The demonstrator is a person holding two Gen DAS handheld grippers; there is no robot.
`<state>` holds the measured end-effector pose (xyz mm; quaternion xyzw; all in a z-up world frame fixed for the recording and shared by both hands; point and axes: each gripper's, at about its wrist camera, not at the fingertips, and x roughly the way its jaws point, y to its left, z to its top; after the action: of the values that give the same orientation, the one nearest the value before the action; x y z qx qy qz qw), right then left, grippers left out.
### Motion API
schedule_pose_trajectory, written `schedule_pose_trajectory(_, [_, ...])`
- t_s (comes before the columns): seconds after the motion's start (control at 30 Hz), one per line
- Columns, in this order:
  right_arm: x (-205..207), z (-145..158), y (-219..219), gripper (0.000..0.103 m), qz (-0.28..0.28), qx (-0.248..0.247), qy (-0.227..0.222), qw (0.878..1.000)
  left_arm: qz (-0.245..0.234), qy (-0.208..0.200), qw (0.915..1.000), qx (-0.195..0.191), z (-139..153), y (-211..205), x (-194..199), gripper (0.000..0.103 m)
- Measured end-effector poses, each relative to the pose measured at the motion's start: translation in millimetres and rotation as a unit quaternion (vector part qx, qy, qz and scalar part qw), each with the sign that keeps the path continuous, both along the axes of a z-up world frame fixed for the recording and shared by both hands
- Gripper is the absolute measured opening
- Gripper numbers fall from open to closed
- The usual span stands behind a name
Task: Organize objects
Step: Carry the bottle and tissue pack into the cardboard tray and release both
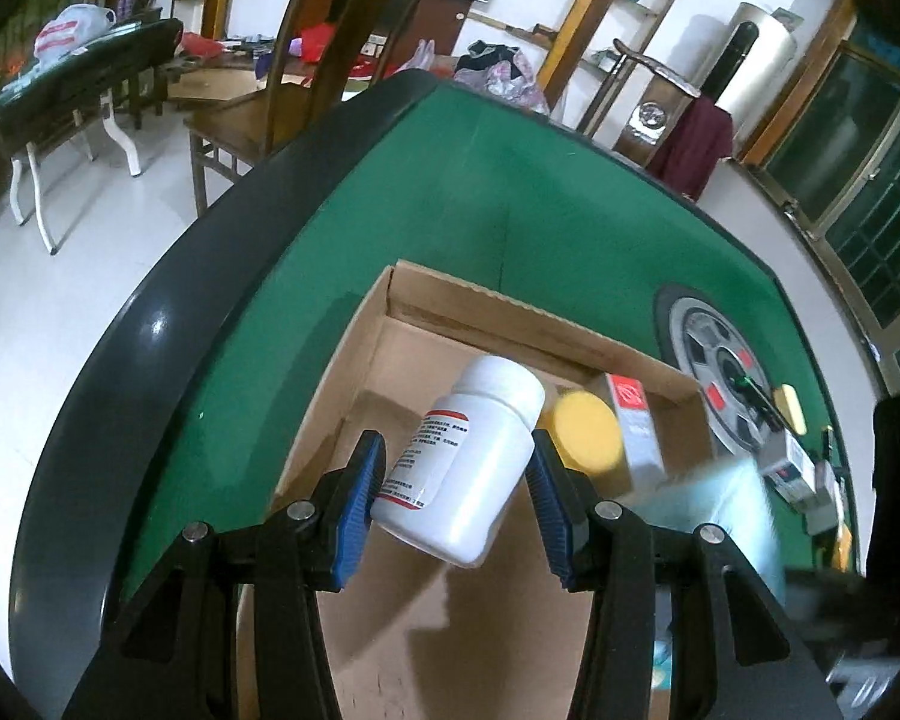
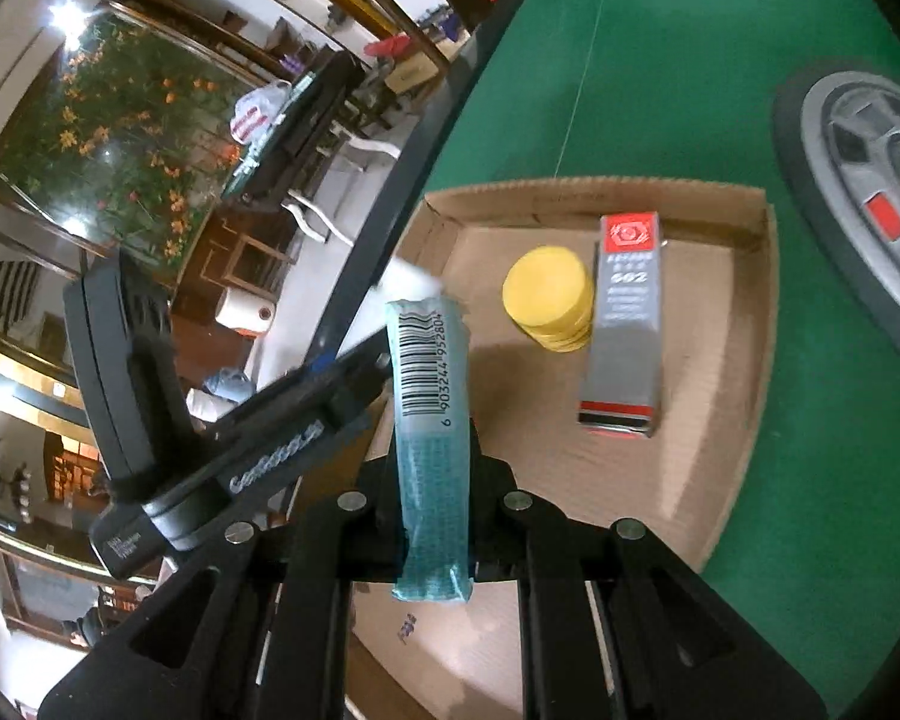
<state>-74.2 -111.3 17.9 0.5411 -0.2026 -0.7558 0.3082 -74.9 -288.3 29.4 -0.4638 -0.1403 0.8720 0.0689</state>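
- The left gripper (image 1: 457,489) had its blue pads clamped on a white bottle (image 1: 468,462), which was held tilted above the open cardboard box (image 1: 444,306).
- The right gripper (image 2: 435,480) was closed tight on a thin teal packet (image 2: 431,432) with a barcode, also held over the box (image 2: 744,360).
- Inside the box, near its far wall, a yellow-lidded jar (image 2: 549,297) stood just beside a grey carton with a red top (image 2: 624,324).
- The box sat on a green table (image 1: 546,192) with a dark rim; a round wheel-like centrepiece (image 1: 720,384) lay beyond it.
- The left gripper's black body (image 2: 240,444) crowded in just left of the packet.
- A few small boxes (image 1: 792,468) lay by the centrepiece, blurred.
- A wooden chair (image 1: 306,84) and a folding table (image 1: 78,78) stood beyond the table.
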Motion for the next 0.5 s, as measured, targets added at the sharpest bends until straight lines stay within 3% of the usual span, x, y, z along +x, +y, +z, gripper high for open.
schedule_pose_trajectory(0.3, [-13.3, -18.3, -11.3, 0.011, 0.001, 0.015, -0.012, 1.0, 0.033, -0.009, 0.9976, 0.06, -5.1, -19.2, -2.4, 0.047])
schedule_pose_trajectory(0.5, [-21.7, -20.6, -26.2, 0.011, 0.013, 0.039, -0.008, 0.999, 0.059, 0.041, 0.9949, 0.071, 27.4, -39.3, 25.5, 0.049])
